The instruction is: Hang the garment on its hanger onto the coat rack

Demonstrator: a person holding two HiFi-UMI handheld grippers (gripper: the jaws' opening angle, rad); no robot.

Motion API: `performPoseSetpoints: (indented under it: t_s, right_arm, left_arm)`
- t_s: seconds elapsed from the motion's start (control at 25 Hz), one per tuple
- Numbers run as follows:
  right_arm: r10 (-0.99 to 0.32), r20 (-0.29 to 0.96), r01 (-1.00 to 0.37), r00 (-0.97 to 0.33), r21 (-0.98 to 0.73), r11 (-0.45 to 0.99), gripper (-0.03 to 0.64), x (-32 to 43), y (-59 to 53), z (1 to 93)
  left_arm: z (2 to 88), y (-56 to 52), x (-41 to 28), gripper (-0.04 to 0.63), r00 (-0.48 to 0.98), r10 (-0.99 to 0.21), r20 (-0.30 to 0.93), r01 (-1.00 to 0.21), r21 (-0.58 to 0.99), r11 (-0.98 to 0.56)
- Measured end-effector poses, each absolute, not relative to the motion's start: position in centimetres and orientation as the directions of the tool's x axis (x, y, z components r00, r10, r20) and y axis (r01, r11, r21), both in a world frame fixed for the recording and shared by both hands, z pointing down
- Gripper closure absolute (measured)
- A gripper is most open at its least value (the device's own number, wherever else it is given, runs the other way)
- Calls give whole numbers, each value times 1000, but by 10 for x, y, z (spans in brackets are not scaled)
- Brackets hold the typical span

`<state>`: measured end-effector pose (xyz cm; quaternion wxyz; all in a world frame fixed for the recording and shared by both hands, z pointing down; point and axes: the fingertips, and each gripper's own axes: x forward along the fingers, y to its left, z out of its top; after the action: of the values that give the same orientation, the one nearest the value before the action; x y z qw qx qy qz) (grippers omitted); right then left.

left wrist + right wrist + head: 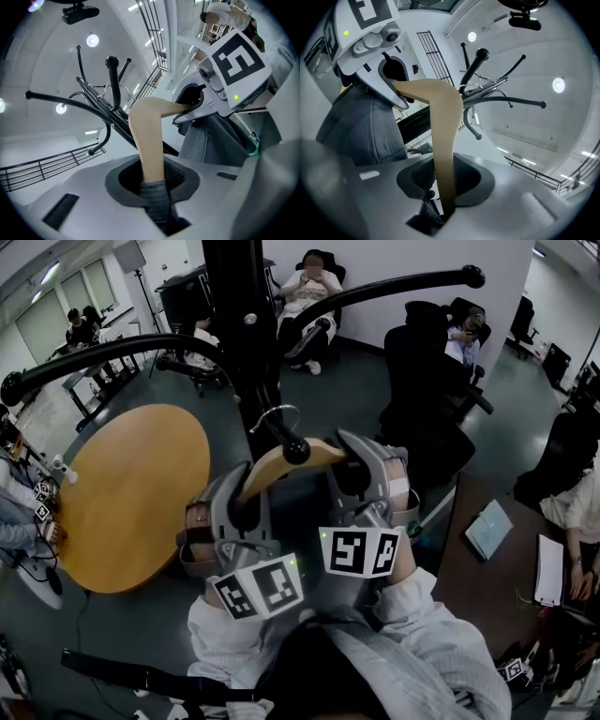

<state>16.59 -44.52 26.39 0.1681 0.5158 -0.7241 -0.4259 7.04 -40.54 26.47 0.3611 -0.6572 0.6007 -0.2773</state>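
Note:
The black coat rack [239, 324] stands straight ahead, and one short peg ends in a ball [297, 450]. A wooden hanger [281, 465] is held up at that peg, with its metal hook [275, 412] over or beside the peg; I cannot tell if it rests there. My left gripper [246, 488] is shut on the hanger's left shoulder and my right gripper [361, 463] on its right shoulder. In the left gripper view the wooden arm [147, 140] and the grey garment [157, 201] sit between the jaws. In the right gripper view the wood [443, 140] runs through the jaws, and the garment [365, 126] hangs at the left.
A round wooden table [131, 493] stands to the left of the rack. A dark desk [487, 559] with a notebook and papers is at the right. Black office chairs [427, 381] and seated people ring the rack. Long rack arms [394, 285] spread overhead.

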Motion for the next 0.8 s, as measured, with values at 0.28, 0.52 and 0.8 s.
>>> performPoseSetpoints:
  t_s: [0.28, 0.52, 0.8]
  right_arm:
    - [-872, -145, -580, -467, 795, 179, 531, 157, -458, 287]
    - [-852, -199, -585, -485, 798, 146, 531, 149, -454, 290]
    - [-803, -204, -571, -561, 797, 196, 531, 151, -430, 295]
  left_arm:
    - [285, -415, 64, 526, 77, -996, -38, -581, -814, -14]
    - [285, -412, 54, 526, 17, -992, -124, -555, -826, 93]
    - [283, -395, 57, 520, 67, -986, -151, -546, -833, 91]
